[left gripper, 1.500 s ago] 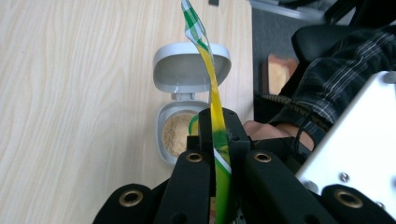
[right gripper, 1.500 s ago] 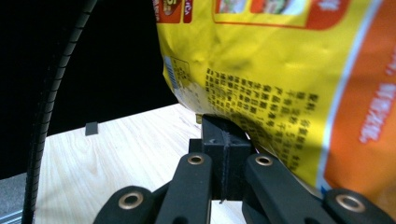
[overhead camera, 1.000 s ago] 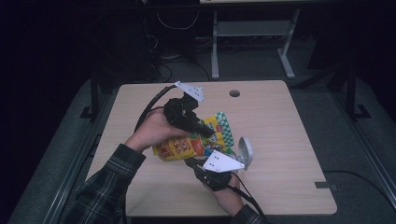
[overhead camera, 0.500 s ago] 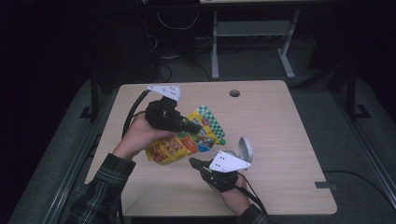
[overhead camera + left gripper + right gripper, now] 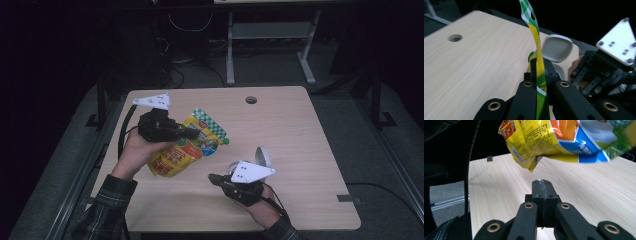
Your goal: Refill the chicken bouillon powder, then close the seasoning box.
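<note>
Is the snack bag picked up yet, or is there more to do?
Picked up already: the left hand-held gripper is shut on the bag's edge, and the right gripper view shows the bag hanging clear above the table. The right hand-held gripper is shut with nothing in it, pointing at the bag. Probably left: setting it down somewhere.

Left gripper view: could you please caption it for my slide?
Left gripper shut on the yellow pouch above the table.

We have carried the yellow pouch [image 5: 182,147], pinched in our left gripper [image 5: 192,134], leftward, away from our right gripper [image 5: 212,177], which now sits apart below it.
</note>
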The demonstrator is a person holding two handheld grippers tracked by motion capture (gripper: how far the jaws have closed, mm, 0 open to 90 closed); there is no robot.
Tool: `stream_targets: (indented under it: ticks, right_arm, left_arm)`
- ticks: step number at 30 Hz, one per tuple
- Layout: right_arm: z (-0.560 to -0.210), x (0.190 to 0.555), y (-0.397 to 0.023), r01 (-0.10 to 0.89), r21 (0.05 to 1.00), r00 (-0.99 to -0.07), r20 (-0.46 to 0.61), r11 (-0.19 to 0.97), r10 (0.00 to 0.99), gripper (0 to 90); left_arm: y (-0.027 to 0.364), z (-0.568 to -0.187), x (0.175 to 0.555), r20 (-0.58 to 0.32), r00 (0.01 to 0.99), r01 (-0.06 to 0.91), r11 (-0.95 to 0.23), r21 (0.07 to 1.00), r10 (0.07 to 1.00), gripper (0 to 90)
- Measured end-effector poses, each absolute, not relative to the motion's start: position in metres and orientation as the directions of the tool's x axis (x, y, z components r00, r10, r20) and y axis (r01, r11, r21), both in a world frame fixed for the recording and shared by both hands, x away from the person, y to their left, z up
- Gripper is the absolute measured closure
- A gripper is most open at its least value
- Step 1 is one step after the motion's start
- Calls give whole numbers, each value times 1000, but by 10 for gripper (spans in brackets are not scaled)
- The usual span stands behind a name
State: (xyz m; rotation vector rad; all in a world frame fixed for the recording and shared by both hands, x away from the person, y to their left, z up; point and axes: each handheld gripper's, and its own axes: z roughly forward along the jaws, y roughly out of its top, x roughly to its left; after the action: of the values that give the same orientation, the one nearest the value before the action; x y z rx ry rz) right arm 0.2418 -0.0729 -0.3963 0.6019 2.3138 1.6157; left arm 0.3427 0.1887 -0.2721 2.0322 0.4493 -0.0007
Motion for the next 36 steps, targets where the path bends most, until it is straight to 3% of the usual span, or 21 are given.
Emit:
stream_targets:
  ticks: [15, 36]
  right_arm:
    - [-389, 239, -101, 217, 913, -902, 52, 346, 428, 885]
    - [-393, 224, -149, 241, 900, -898, 64, 364, 436, 884]
  left_arm:
    - [224, -296, 342, -182, 879, 333, -294, 896, 441, 900]
    - [252, -334, 354, -164, 790, 357, -226, 906, 591, 898]
